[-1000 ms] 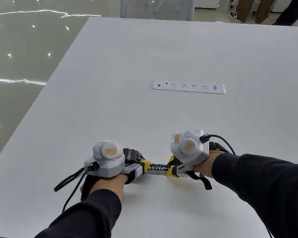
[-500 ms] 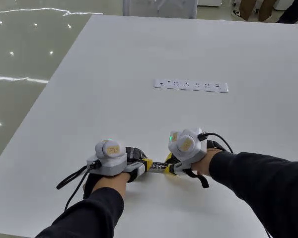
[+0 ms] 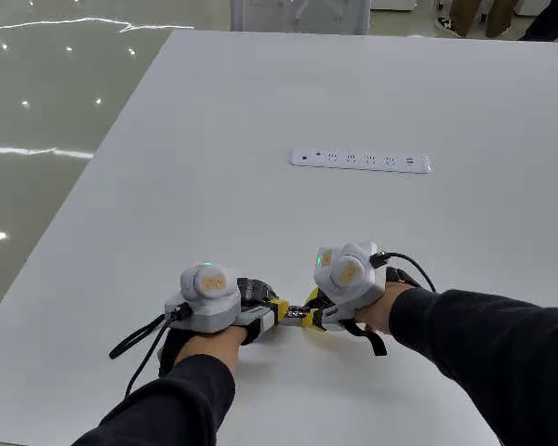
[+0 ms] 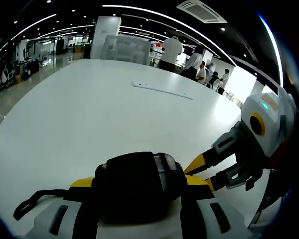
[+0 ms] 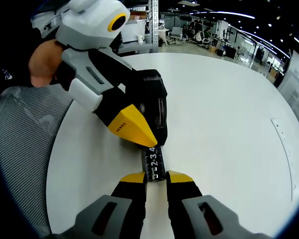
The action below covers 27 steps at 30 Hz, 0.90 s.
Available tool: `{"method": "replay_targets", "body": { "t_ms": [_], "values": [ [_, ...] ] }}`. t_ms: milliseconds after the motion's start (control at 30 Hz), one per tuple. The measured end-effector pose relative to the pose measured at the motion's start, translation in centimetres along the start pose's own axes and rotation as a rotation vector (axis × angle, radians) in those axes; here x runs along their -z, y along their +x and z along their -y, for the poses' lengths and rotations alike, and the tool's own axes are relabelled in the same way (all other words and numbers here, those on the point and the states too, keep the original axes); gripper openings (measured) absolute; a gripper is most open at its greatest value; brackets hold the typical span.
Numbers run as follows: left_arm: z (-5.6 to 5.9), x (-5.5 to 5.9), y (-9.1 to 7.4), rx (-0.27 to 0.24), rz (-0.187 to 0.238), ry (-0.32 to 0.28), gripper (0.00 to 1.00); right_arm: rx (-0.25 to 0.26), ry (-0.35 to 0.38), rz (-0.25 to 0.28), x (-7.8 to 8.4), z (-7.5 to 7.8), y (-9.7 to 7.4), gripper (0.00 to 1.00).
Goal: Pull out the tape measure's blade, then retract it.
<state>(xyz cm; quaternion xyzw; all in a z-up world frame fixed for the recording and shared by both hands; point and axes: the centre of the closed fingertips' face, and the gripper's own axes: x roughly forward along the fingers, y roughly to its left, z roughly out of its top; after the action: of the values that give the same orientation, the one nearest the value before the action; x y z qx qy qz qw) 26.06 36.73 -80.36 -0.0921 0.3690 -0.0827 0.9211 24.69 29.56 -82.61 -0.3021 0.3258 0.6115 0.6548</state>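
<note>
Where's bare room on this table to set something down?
Crowded: near edge, where left gripper clamps the tape measure and right gripper pinches its blade. Bare: between them and the power strip, and beyond the strip.

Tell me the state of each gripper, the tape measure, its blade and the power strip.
left gripper, shut on the tape measure case.
right gripper, shut on the blade.
blade, a short length out of the case.
power strip, flat on the table, sockets empty.
</note>
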Motion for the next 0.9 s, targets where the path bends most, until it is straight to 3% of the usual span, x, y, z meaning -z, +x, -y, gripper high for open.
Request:
{"method": "replay_targets", "body": {
  "t_ms": [900],
  "values": [
    [0.0,0.0,0.0,0.008,-0.008,-0.001,0.63,-0.020,0.004,0.044,-2.2,-0.5,1.7,0.11]
  ]
}}
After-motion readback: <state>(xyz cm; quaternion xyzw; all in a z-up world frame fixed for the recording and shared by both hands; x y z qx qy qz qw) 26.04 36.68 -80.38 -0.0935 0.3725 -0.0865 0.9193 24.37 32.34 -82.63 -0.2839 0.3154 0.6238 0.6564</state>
